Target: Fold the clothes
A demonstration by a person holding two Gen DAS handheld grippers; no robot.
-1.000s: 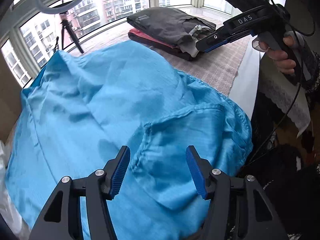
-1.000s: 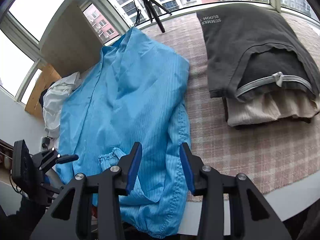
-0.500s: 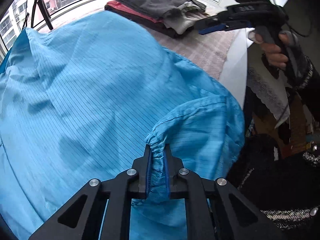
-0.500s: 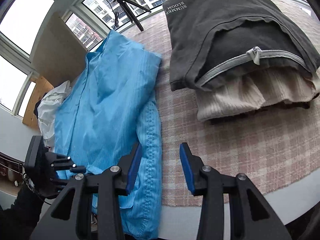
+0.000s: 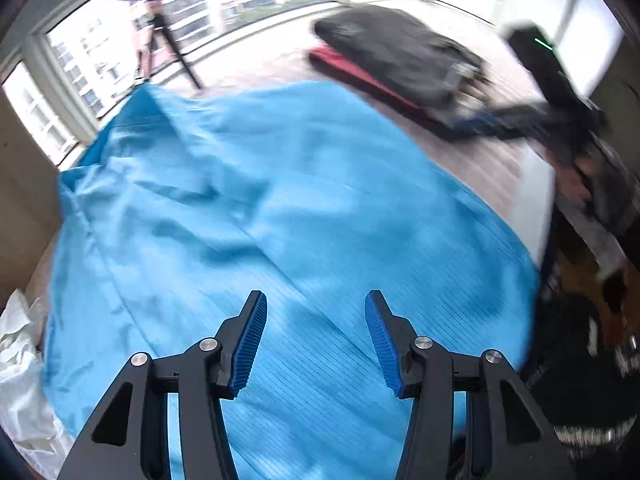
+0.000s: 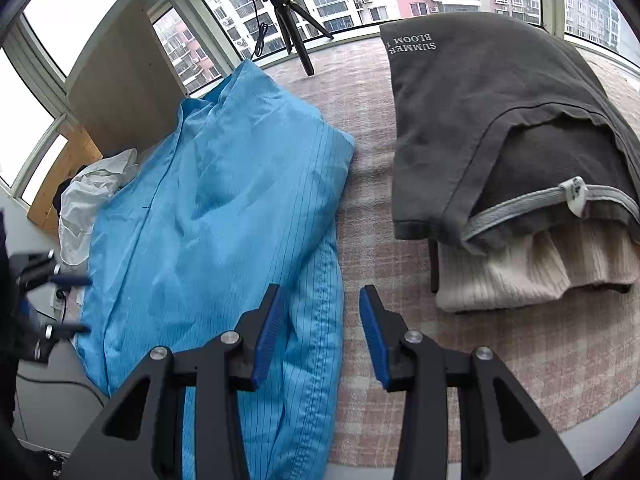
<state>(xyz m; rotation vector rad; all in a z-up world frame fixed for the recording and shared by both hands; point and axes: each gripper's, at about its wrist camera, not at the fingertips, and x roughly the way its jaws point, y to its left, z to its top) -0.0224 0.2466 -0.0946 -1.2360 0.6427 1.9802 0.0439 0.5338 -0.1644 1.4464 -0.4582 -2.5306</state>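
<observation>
A light blue striped garment (image 5: 280, 208) lies spread on the checked tablecloth; it also shows in the right wrist view (image 6: 208, 216), folded lengthwise with one edge running toward the table's front. My left gripper (image 5: 316, 336) is open and empty just above the cloth near its front edge. My right gripper (image 6: 320, 332) is open and empty, over the garment's right edge and the tablecloth (image 6: 372, 208). The right gripper appears blurred at the right in the left wrist view (image 5: 552, 116). The left gripper shows at the left edge of the right wrist view (image 6: 44, 304).
A stack of folded clothes, dark grey top (image 6: 500, 120) over a cream knit (image 6: 520, 272), sits at the right; the left wrist view shows it (image 5: 400, 60) with a red layer. White crumpled cloth (image 6: 96, 192) lies at the left. A tripod (image 6: 292, 20) stands by the window.
My left gripper, shut on the garment's gathered cuff half a second ago, has opened and let it go; the cuff is now out of sight. The right gripper stayed open and shifted slightly.
</observation>
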